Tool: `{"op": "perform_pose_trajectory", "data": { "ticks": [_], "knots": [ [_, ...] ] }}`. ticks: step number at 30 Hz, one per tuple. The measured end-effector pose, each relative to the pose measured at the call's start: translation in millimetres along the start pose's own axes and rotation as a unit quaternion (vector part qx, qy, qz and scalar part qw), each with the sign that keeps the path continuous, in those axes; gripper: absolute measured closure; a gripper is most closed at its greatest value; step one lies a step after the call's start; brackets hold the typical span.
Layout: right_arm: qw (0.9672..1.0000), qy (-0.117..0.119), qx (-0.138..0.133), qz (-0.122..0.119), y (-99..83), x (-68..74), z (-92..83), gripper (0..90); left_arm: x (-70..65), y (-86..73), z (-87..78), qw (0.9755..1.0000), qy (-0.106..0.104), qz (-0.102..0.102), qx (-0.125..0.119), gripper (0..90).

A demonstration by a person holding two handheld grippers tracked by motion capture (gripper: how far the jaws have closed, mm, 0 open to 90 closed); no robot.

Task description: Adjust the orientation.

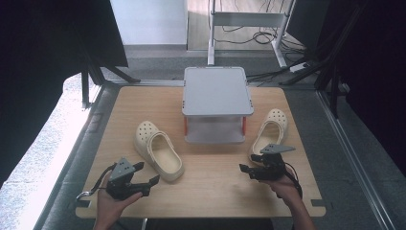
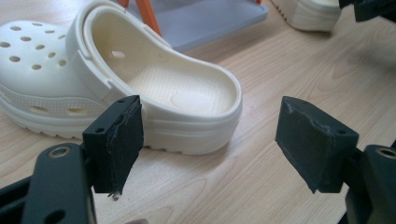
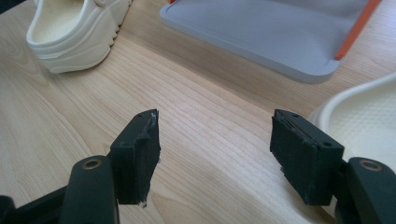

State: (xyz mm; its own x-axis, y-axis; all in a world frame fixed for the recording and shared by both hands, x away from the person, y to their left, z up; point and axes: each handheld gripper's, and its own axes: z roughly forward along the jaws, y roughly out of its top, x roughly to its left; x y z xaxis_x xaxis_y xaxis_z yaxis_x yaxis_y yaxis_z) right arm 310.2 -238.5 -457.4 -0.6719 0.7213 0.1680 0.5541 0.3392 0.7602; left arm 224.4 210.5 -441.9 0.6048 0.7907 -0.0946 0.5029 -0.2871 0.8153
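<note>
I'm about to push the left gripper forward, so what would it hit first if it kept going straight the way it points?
Most likely the heel end of the cream foam clog lying just ahead of the open left gripper. Bare wooden table lies between them, though the depth is hard to judge.

On the desk (image 1: 210, 187), a small two-level shelf (image 1: 217, 91) stands at upper centre of the high view. One clog (image 1: 158, 150) lies left of it, the other clog (image 1: 269, 132) right of it. The left gripper (image 1: 143, 179) sits lower left, just beside the first clog; the right gripper (image 1: 253, 163) sits lower right, at the second clog's heel.
</note>
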Motion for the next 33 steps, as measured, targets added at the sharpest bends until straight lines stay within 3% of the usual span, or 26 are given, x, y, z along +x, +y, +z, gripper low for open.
{"op": "perform_pose_trajectory", "data": {
  "ticks": [6, 11, 15, 16, 18, 20, 24, 33],
  "knots": [
    [0.9994, 0.034, -0.005, -0.002, 1.5, -0.6, 4.1, 33.8, -1.5, -0.5, -2.0, 1.0, -0.001, -0.003, -0.003, 23.6],
    [0.9991, 0.041, -0.005, -0.008, 6.1, -0.3, 5.9, 34.9, -0.5, -1.0, -5.4, 1.0, 0.002, -0.002, -0.005, 23.7],
    [0.9983, 0.055, -0.003, -0.017, 17.0, 3.1, 10.5, 35.6, -1.9, -1.9, -9.1, 1.0, -0.001, -0.003, -0.008, 23.7],
    [0.9972, 0.068, -0.007, -0.029, 24.9, 5.5, 12.4, 36.3, -2.3, -2.7, -12.1, 0.9999, 0.0, -0.004, -0.011, 23.7],
    [0.9964, 0.079, -0.009, -0.029, 34.3, 5.9, 15.4, 37.4, -2.1, -2.6, -12.2, 0.9999, 0.001, -0.005, -0.012, 23.7],
    [0.9966, 0.073, -0.009, -0.038, 43.9, 7.9, 19.6, 38.4, -2.6, -2.6, -10.8, 0.9999, 0.001, -0.005, -0.009, 23.7],
    [0.9947, 0.089, -0.012, -0.049, 59.4, 13.0, 31.4, 39.3, -4.0, -1.2, -8.9, 1.0, 0.004, 0.0, -0.005, 23.8],
    [0.9923, 0.105, -0.004, -0.064, 78.2, 30.0, 59.2, 40.9, -5.1, -0.2, -9.9, 1.0, -0.001, 0.004, -0.007, 23.8]
  ]
}}
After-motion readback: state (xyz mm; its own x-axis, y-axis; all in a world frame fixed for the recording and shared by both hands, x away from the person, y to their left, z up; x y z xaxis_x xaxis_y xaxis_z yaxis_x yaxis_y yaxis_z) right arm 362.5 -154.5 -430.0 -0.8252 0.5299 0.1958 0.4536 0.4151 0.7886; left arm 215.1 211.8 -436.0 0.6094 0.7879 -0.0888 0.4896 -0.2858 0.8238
